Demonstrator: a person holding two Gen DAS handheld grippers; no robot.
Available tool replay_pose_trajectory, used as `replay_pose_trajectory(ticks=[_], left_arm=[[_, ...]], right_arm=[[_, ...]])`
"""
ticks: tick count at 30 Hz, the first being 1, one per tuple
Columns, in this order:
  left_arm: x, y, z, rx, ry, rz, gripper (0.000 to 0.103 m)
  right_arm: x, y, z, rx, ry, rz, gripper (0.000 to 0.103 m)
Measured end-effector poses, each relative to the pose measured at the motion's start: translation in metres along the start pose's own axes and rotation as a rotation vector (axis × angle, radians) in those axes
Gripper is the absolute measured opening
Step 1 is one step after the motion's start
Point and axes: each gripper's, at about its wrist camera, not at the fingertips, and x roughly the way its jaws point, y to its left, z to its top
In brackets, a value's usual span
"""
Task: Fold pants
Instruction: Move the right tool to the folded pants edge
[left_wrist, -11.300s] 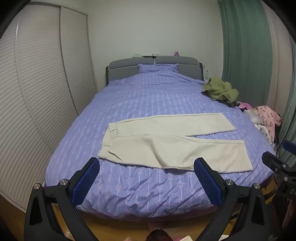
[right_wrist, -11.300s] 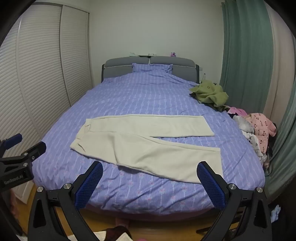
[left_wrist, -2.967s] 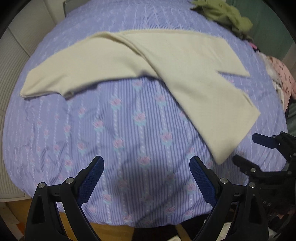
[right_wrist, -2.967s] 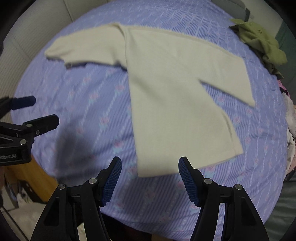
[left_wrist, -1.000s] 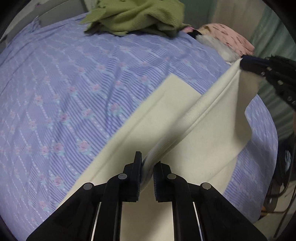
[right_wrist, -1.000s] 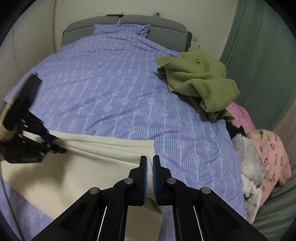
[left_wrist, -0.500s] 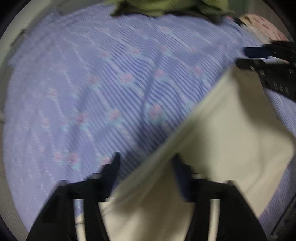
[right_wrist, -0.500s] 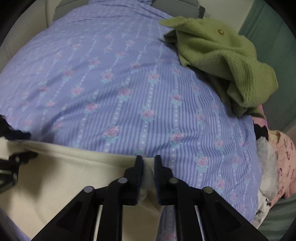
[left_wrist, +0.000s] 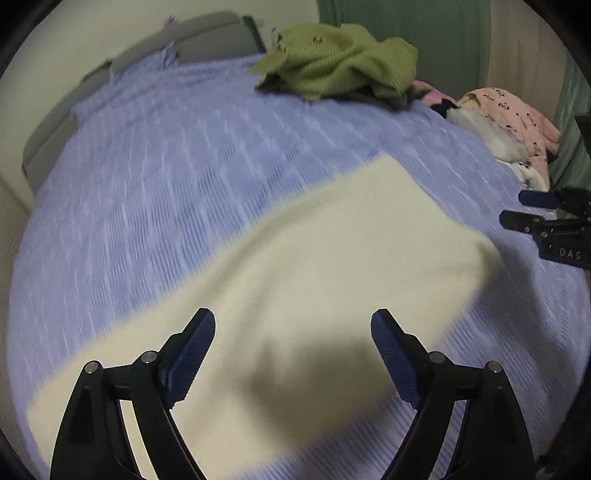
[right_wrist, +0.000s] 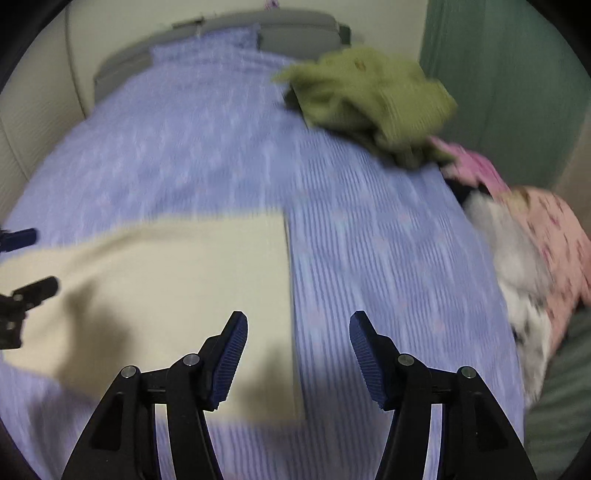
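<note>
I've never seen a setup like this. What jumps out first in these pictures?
A pair of cream pants lies flat across a purple flowered bedspread, right under two open black grippers with blue pads, the left gripper and the right gripper. Farther back, a crumpled green garment sits by the gray headboard.

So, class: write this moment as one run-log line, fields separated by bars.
left tool: open, empty | right tool: open, empty | cream fabric pants: flat on purple striped bedspread, legs stacked | views: blurred
</note>
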Motion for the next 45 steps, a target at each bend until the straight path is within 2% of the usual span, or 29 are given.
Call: replay_pose_trajectory(ticks=[4,10,12,17,20,23,25,28,32,36,38,45], left_arm=[[-0.038,-0.010,-0.058,-0.175,0.059,-0.036,0.087],[-0.109,0.004,-0.120,-0.352,0.033,0.077,0.087],[-0.137,0.022,-0.147,-0.419,0.023,0.155,0.087],[-0.184,0.072,-0.211,-0.540,0.012,0.270,0.087],[-0.206,0.109,-0.247,-0.591,-0.003,0.305,0.087],[-0.219,0.151,-0.279,-0.605,-0.020,0.304,0.087],[-0.224,0.173,-0.294,-0.581,-0.029,0.298,0.087],[-0.229,0.215,-0.318,-0.518,-0.016,0.298,0.087],[-0.227,0.263,-0.348,-0.480,-0.009,0.303,0.087],[-0.213,0.291,-0.374,-0.511,-0.004,0.318,0.087],[-0.200,0.300,-0.385,-0.540,-0.004,0.302,0.087],[-0.148,0.311,-0.412,-0.622,-0.026,0.263,0.087]], right_arm=[[-0.039,0.022,-0.048,-0.003,0.028,0.039,0.058],[-0.099,0.080,-0.091,-0.049,0.028,0.192,0.058],[-0.112,0.108,-0.099,-0.103,0.028,0.257,0.058],[-0.145,0.190,-0.105,-0.242,-0.013,0.380,0.058],[-0.169,0.249,-0.110,-0.317,-0.057,0.434,0.058],[-0.186,0.305,-0.119,-0.345,-0.084,0.476,0.058],[-0.191,0.339,-0.125,-0.345,-0.085,0.488,0.058],[-0.192,0.398,-0.136,-0.337,-0.080,0.454,0.058],[-0.185,0.452,-0.145,-0.315,-0.074,0.442,0.058],[-0.165,0.496,-0.153,-0.344,-0.067,0.437,0.058],[-0.149,0.512,-0.157,-0.348,-0.053,0.450,0.058],[-0.075,0.552,-0.167,-0.336,-0.020,0.488,0.058]])
